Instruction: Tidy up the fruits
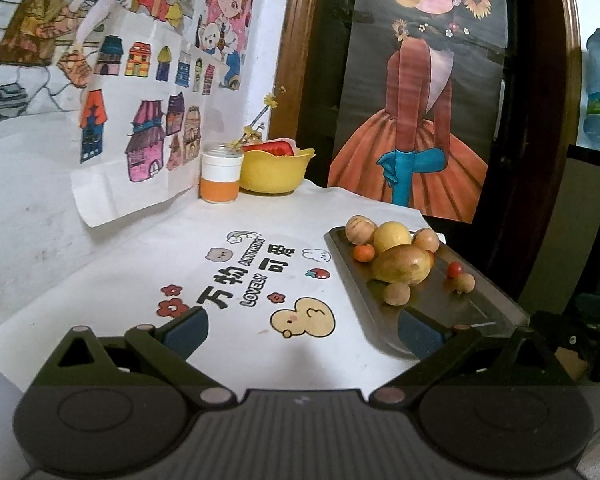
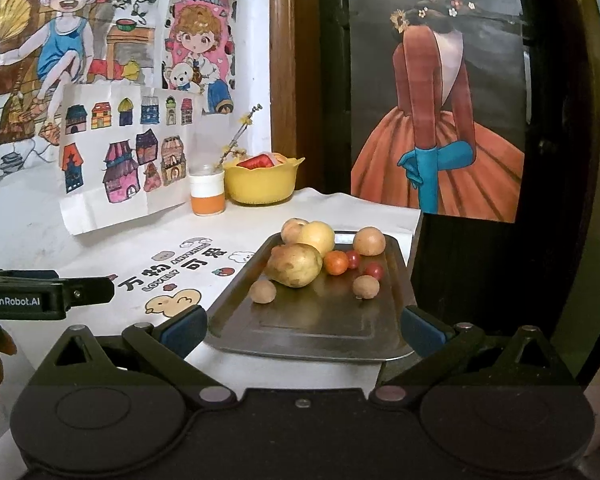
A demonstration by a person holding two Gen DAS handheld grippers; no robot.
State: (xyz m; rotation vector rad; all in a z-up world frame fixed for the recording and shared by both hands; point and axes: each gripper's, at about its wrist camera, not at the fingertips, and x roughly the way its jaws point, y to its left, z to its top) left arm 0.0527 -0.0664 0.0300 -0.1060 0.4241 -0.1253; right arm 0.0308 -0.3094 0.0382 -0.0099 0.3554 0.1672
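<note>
White tablecloth (image 2: 340,210), fruit tray (image 2: 312,332) between spread jaws

The white printed cloth (image 1: 148,264) covering the table carries large black Chinese characters, 万物 and 可爱, with the English words "ANYTHING" and "LOVELY" in smaller outlined capitals between them, set among cartoon animals and flowers. In the right wrist view, the black left gripper (image 2: 46,294) at the left edge bears white lettering reading "GenRobot.AI". Pink lettering on the pink cartoon poster (image 2: 200,36) on the wall is too blurred to read.
</note>
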